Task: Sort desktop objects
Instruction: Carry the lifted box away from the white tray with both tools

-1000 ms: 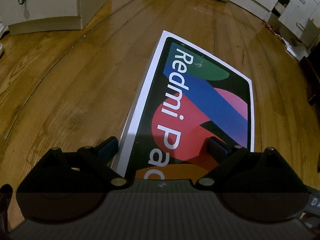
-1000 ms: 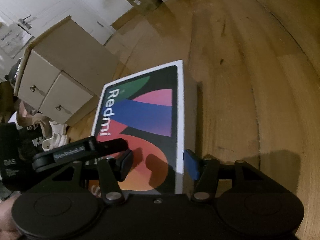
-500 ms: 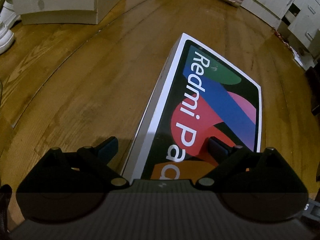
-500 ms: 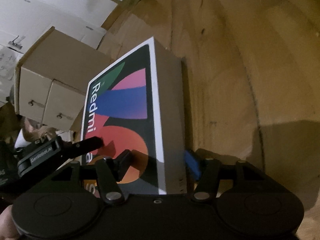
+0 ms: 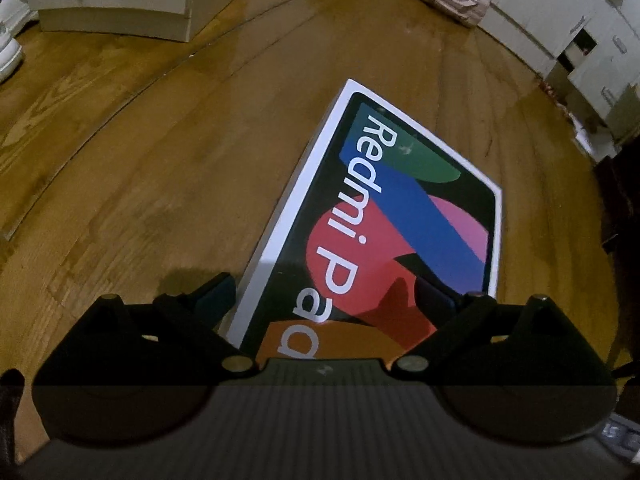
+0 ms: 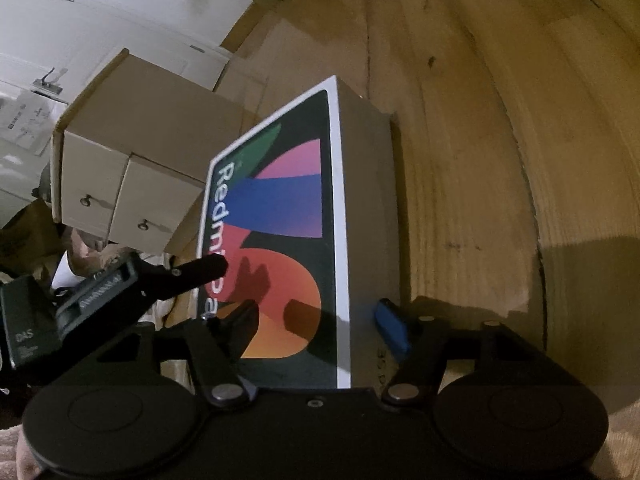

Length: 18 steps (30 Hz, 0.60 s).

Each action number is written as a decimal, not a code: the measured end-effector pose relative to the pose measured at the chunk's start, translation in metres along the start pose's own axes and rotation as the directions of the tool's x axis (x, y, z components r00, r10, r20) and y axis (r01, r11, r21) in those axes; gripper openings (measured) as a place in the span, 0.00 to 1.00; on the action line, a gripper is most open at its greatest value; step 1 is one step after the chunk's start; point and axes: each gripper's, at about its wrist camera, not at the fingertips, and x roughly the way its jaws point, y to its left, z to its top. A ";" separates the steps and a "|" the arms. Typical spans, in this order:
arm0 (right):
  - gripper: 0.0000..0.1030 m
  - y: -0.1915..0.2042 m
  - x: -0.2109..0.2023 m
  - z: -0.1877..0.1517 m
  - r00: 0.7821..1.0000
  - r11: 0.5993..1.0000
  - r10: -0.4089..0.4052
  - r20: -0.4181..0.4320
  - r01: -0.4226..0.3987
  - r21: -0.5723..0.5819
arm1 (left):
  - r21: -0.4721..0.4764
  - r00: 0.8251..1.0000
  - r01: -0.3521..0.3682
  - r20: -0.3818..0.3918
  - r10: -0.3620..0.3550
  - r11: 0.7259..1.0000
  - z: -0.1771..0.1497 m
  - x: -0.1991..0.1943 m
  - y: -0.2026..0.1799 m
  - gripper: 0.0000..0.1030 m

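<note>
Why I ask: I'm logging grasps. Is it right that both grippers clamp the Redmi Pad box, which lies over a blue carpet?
Not quite: the floor is brown wood, not blue carpet, as the left wrist view shows. Both the left gripper and right gripper do clamp the Redmi Pad box.

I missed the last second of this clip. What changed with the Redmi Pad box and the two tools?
The Redmi Pad box tipped up from lying flat, its printed face now steep in the right view. Unchanged: the left tool and right tool still straddle its near end, over the wooden floor.
</note>
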 end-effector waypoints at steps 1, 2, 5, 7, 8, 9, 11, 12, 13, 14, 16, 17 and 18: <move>0.69 0.000 0.000 0.000 1.000 1.000 0.004 0.003 -0.004 0.000 | 0.002 1.000 -0.020 -0.016 0.020 1.000 0.002 0.005 -0.002 0.94; 0.69 0.000 -0.001 -0.001 1.000 1.000 0.009 0.007 -0.009 0.001 | 0.008 0.999 -0.039 -0.033 0.040 0.999 0.003 0.011 -0.003 0.94; 0.69 0.001 -0.002 0.000 1.000 1.000 0.021 0.021 -0.022 0.006 | 0.031 0.997 -0.059 -0.048 0.061 0.998 0.007 0.017 -0.007 0.94; 0.69 0.001 -0.002 0.001 0.999 0.999 0.030 0.031 -0.030 0.011 | 0.034 0.998 -0.054 -0.043 0.055 0.998 0.009 0.015 -0.008 0.94; 0.69 0.000 -0.003 0.002 0.999 0.999 0.035 0.037 -0.036 0.016 | 0.035 0.998 -0.051 -0.041 0.052 0.998 0.010 0.014 -0.008 0.94; 0.69 -0.002 -0.005 0.002 0.998 0.999 0.041 0.042 -0.042 0.022 | 0.036 0.998 -0.049 -0.039 0.050 0.998 0.011 0.014 -0.008 0.94; 0.69 -0.006 -0.008 0.003 0.997 0.998 0.053 0.053 -0.055 0.035 | 0.032 0.998 -0.047 -0.036 0.048 0.998 0.012 0.014 -0.007 0.94; 0.69 -0.007 -0.009 0.003 0.997 0.997 0.058 0.059 -0.061 0.043 | 0.030 0.998 -0.048 -0.035 0.049 0.998 0.013 0.015 -0.007 0.94; 0.69 -0.008 -0.009 0.002 0.996 0.996 0.063 0.065 -0.066 0.052 | 0.032 0.998 -0.051 -0.036 0.052 0.998 0.012 0.017 -0.007 0.94; 0.69 -0.009 -0.009 0.002 0.995 0.995 0.068 0.072 -0.072 0.062 | 0.035 0.998 -0.056 -0.041 0.057 0.998 0.012 0.019 -0.007 0.94; 0.69 -0.010 -0.008 0.002 0.994 0.994 0.075 0.081 -0.081 0.077 | 0.034 0.997 -0.060 -0.045 0.061 0.998 0.012 0.021 -0.007 0.94; 0.69 -0.010 -0.008 0.002 0.994 0.993 0.076 0.082 -0.083 0.079 | 0.033 0.997 -0.060 -0.047 0.062 0.998 0.013 0.022 -0.008 0.94; 0.69 -0.010 -0.008 0.002 0.993 0.993 0.077 0.084 -0.084 0.078 | 0.035 0.997 -0.062 -0.050 0.063 0.997 0.016 0.023 -0.010 0.94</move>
